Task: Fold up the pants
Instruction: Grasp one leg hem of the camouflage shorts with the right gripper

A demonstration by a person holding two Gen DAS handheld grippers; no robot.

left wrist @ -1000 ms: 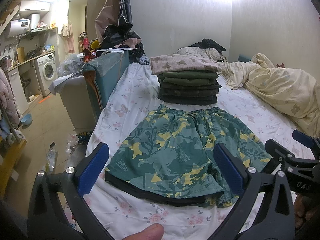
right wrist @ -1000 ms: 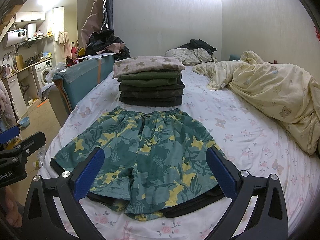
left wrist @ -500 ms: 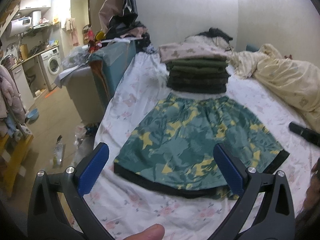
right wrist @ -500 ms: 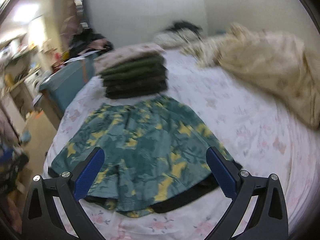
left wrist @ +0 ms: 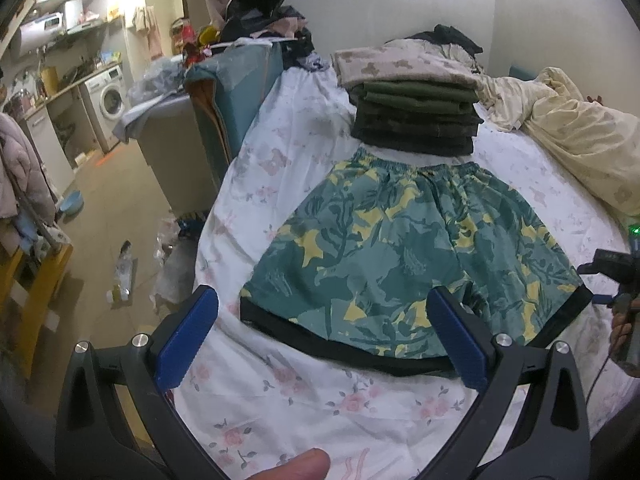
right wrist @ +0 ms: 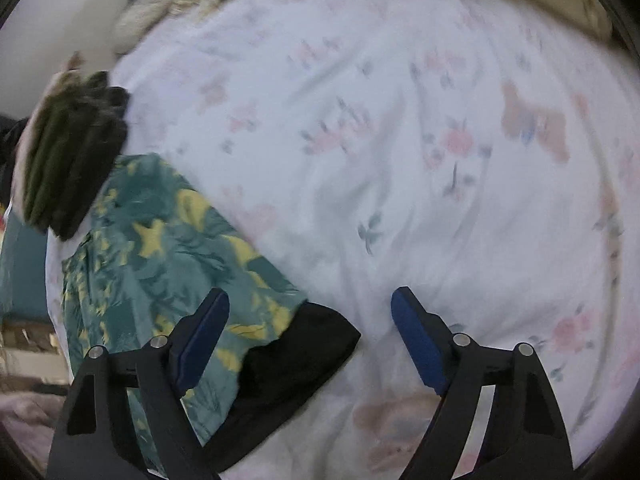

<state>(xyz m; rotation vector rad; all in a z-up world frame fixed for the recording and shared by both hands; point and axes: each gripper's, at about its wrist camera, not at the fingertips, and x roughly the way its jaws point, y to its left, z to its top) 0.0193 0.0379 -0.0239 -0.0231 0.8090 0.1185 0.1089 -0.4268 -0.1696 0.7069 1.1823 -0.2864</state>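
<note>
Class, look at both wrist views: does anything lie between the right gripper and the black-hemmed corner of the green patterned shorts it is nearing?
Nothing visible does. The right gripper, jaws open, hangs directly above the black hem corner of the green and yellow patterned shorts, with only bare floral bedsheet beside it.

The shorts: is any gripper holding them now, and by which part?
Nothing is held. Both the left gripper and right gripper are open above the shorts.

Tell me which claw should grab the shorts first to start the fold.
Right, probably. The right claw is open and low over the black-hemmed corner of the shorts, which lies between its fingers. The left claw, also open, hangs back from the near hem over the bedsheet.
</note>
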